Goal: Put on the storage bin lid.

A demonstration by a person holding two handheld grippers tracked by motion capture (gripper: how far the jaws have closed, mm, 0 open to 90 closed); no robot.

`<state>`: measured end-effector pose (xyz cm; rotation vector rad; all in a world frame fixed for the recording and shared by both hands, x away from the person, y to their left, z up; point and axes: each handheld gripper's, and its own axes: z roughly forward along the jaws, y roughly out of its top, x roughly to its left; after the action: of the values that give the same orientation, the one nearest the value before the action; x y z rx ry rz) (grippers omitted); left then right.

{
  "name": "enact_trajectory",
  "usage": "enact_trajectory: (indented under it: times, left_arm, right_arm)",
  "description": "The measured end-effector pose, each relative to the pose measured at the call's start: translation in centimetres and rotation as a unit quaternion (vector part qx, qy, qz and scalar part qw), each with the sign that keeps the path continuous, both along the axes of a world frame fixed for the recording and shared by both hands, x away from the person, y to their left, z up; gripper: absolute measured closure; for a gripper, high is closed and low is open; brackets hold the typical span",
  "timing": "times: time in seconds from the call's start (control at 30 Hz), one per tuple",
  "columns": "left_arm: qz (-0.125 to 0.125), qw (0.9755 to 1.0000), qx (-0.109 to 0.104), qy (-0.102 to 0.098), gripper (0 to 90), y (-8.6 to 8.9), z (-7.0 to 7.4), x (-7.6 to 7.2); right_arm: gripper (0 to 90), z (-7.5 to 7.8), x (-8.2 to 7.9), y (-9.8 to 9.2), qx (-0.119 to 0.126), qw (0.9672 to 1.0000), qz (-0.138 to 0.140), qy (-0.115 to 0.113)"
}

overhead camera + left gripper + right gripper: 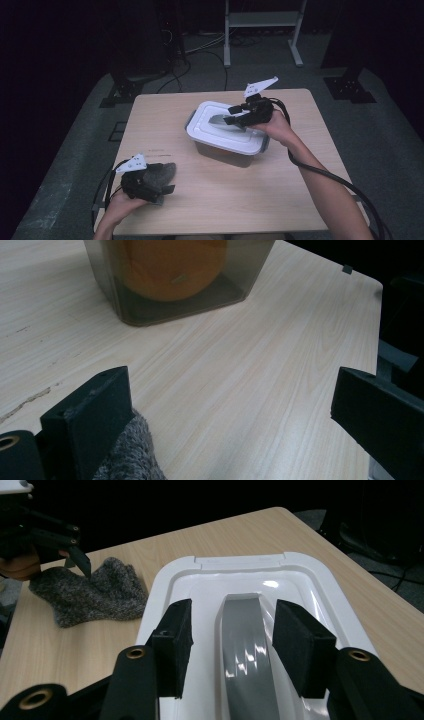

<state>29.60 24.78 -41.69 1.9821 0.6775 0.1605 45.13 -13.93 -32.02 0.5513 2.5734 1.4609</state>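
A clear plastic box [227,149] with a white lid [210,131] stands at the middle of the wooden table [300,195]. A round orange thing [170,265] shows through its wall [150,310]. My right gripper [231,116] hovers over the lid [305,580], open. Its jaws stand on either side of the grey handle [245,660] with a gap on each side. At the front left, my left gripper [167,181] rests open and wide. A grey knitted cloth [161,172] lies against one of its jaws [130,450].
The cloth [95,592] lies left of the box. Bare tabletop runs in front of the box and to its right. Beyond the table are a dark floor, cables and a metal stand [262,20].
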Motion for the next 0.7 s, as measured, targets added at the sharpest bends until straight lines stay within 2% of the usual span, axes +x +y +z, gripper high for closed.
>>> enact_trajectory:
  times: [0.33, 0.7]
  left_arm:
    - [-0.004, 1.0000, 0.001, -0.003, 2.5, -0.4, 0.0, 0.0]
    - [-0.004, 1.0000, 0.001, -0.005, 2.5, -0.3, 0.1, 0.3]
  right_arm:
    - [46.7, 0.5, -2.0, -3.2, 0.009, 0.9999, -0.015, 0.000]
    - [46.5, 0.6, -3.1, -5.7, 0.023, 0.9993, -0.031, 0.000]
